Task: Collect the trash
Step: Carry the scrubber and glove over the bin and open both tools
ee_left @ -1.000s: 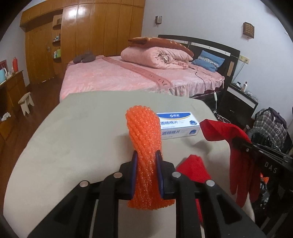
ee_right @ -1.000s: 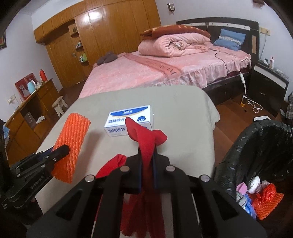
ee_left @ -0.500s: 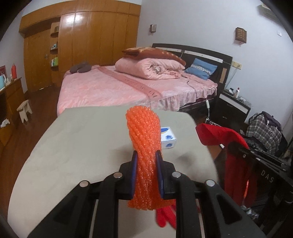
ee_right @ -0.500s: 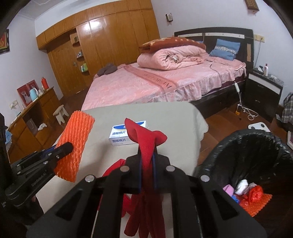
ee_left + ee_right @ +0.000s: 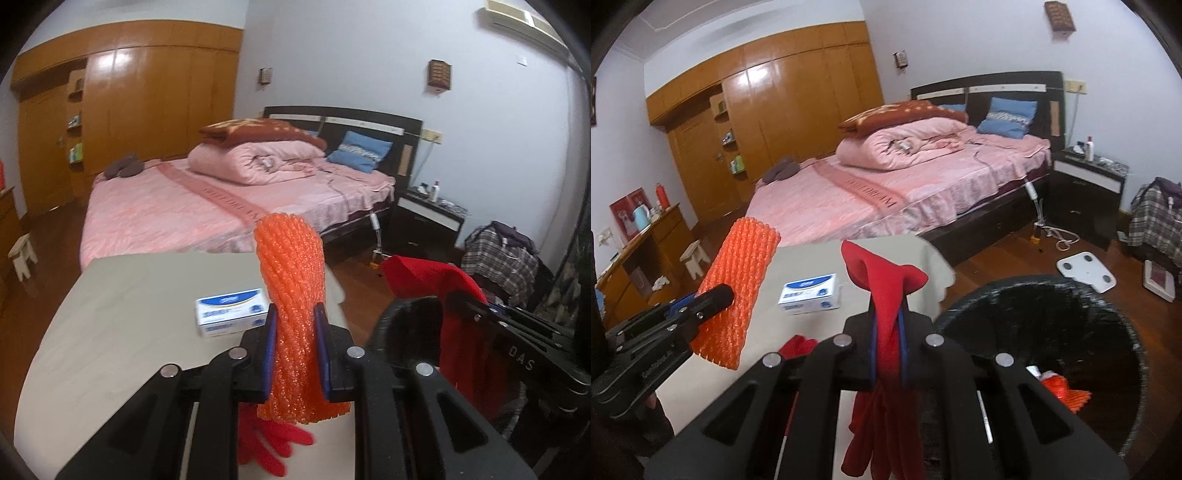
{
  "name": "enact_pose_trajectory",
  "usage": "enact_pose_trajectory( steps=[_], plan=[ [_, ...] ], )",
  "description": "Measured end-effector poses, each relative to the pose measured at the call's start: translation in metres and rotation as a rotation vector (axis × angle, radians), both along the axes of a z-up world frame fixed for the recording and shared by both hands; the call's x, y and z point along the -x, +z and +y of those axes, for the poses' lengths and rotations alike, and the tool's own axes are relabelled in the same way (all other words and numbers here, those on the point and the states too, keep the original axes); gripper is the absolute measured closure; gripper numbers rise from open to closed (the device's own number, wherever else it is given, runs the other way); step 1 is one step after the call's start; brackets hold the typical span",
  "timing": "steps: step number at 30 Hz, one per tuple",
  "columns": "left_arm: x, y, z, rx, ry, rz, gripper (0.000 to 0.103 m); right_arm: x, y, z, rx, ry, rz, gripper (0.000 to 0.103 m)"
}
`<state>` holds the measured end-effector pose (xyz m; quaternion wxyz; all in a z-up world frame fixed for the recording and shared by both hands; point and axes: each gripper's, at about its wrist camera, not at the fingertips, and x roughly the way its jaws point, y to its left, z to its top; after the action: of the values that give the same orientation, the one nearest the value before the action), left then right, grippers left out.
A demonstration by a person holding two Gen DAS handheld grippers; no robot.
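Observation:
My left gripper [image 5: 294,325] is shut on an orange foam net sleeve [image 5: 291,295], held upright above the grey table [image 5: 122,295]; it also shows in the right wrist view [image 5: 738,288]. My right gripper [image 5: 888,325] is shut on a red glove [image 5: 882,295] that hangs down beside the black-lined trash bin [image 5: 1052,295]; the glove also shows in the left wrist view [image 5: 454,295]. Another red glove [image 5: 273,443] lies on the table below the left gripper. A white and blue box [image 5: 810,293] lies on the table.
The bin holds orange and red scraps [image 5: 1063,391]. A pink bed [image 5: 905,192] stands behind the table. A white scale [image 5: 1086,269] lies on the wooden floor. A nightstand [image 5: 1089,184] and a plaid bag [image 5: 1156,218] are at the right.
Both grippers have risen and drawn back from the table with their loads. The right gripper has shifted toward the bin, which now fills more of its view.

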<state>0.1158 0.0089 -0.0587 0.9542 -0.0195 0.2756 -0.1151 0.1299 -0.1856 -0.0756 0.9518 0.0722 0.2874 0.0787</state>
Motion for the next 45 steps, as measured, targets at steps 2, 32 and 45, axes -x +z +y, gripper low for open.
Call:
enact_pose_trajectory(
  steps=[2, 32, 45],
  plan=[
    [0.002, 0.004, -0.013, 0.001, -0.031, -0.009, 0.084, 0.004, 0.002, -0.013, 0.008, -0.027, -0.007, 0.095],
    [-0.012, -0.019, -0.160, -0.010, -0.343, 0.008, 0.084, 0.042, -0.035, -0.150, 0.052, -0.288, 0.044, 0.095],
    [-0.034, -0.051, -0.190, -0.002, -0.401, 0.079, 0.081, 0.030, -0.065, -0.170, 0.041, -0.323, 0.103, 0.092]
  ],
)
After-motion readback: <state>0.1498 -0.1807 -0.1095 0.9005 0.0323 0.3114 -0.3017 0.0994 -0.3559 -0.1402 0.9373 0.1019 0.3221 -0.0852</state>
